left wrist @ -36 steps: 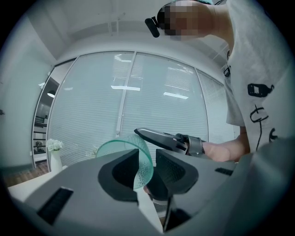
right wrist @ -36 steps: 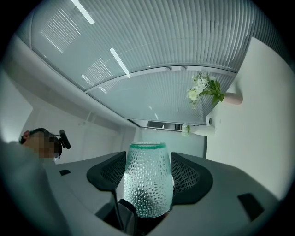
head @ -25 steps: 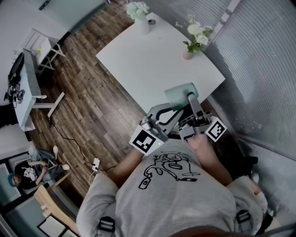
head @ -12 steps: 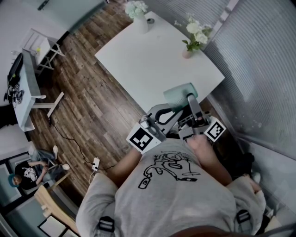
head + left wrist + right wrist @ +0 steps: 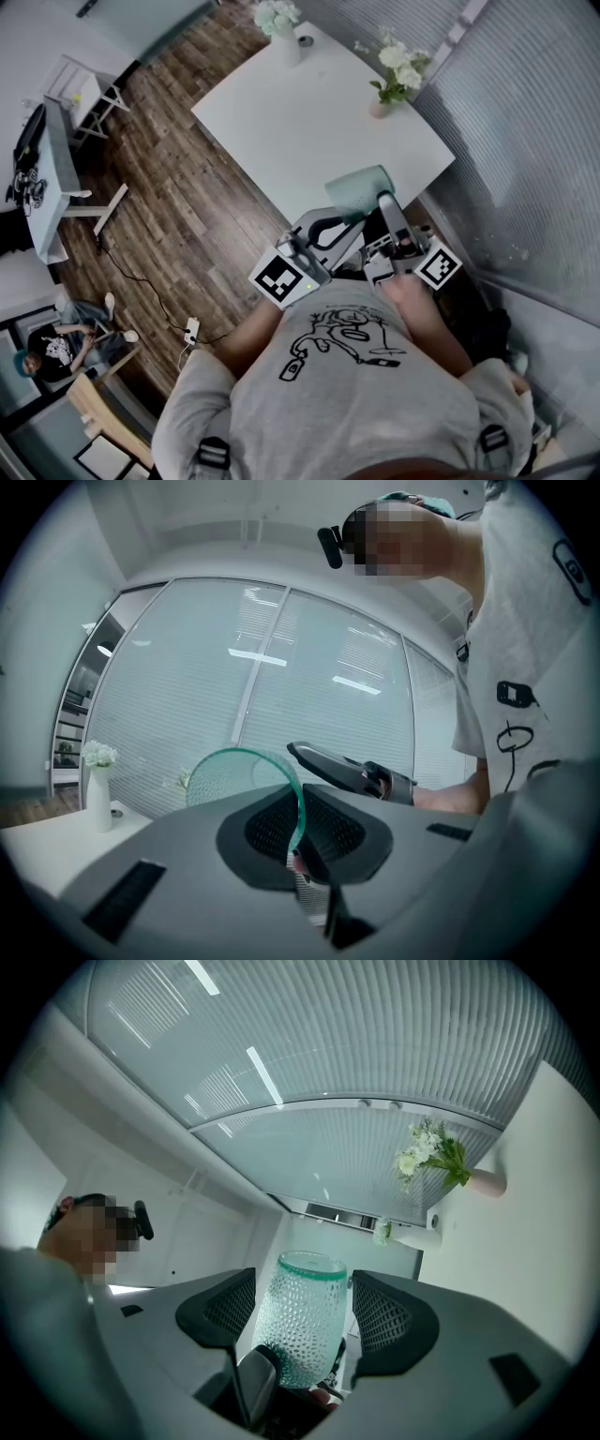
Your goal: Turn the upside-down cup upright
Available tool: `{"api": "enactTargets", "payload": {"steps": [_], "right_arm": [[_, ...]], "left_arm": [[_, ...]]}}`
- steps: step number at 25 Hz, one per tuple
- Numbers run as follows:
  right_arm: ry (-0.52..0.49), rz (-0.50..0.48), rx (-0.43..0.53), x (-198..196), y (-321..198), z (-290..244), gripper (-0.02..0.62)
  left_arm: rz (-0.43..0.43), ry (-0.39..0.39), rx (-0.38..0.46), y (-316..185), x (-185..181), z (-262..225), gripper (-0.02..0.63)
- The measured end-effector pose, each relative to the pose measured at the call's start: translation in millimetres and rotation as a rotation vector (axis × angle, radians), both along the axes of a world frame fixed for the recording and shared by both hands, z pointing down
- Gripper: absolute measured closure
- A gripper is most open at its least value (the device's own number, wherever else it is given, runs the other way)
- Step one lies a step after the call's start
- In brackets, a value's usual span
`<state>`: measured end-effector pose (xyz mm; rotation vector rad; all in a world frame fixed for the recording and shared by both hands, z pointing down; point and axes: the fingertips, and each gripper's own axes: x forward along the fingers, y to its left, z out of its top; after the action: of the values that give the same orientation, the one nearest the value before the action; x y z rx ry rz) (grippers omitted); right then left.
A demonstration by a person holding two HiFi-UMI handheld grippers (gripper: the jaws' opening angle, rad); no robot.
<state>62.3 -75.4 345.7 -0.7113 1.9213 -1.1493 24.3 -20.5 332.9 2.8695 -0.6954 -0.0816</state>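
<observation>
A green dimpled glass cup (image 5: 359, 190) hangs in the air over the near edge of the white table (image 5: 309, 122). My left gripper (image 5: 345, 221) is shut on it. In the left gripper view the pads pinch the thin curved rim of the cup (image 5: 234, 775) at the left gripper (image 5: 298, 822). My right gripper (image 5: 380, 202) is open around the cup from the right. In the right gripper view the cup (image 5: 300, 1330) stands between the right gripper (image 5: 307, 1305) pads, with a gap on each side. A left finger (image 5: 253, 1387) shows at the cup's near end.
A white vase of flowers (image 5: 281, 33) and a pink vase of flowers (image 5: 389, 80) stand at the table's far side. A ribbed glass wall (image 5: 525, 141) runs along the right. A desk (image 5: 56, 178) and a seated person (image 5: 56, 352) are far left on the wooden floor.
Both grippers rolled a little with the cup between them. The left gripper's marker cube shifted slightly to the left in the head view. The hands stayed in place.
</observation>
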Motion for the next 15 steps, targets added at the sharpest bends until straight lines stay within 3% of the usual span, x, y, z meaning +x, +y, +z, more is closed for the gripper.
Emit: {"api": "enactTargets", "payload": {"steps": [8,15], "right_arm": [[0.178,0.004,0.056,4.0,2.2,3.8,0.272],[0.435,0.028,0.154,2.0,5.9,3.8,0.272]], "left_arm": [[-0.029,-0.002,0.006,-7.9,-6.7,-0.5,0.589],[-0.037,-0.015,0.011,-12.4,-13.1,1.9,0.589]]}}
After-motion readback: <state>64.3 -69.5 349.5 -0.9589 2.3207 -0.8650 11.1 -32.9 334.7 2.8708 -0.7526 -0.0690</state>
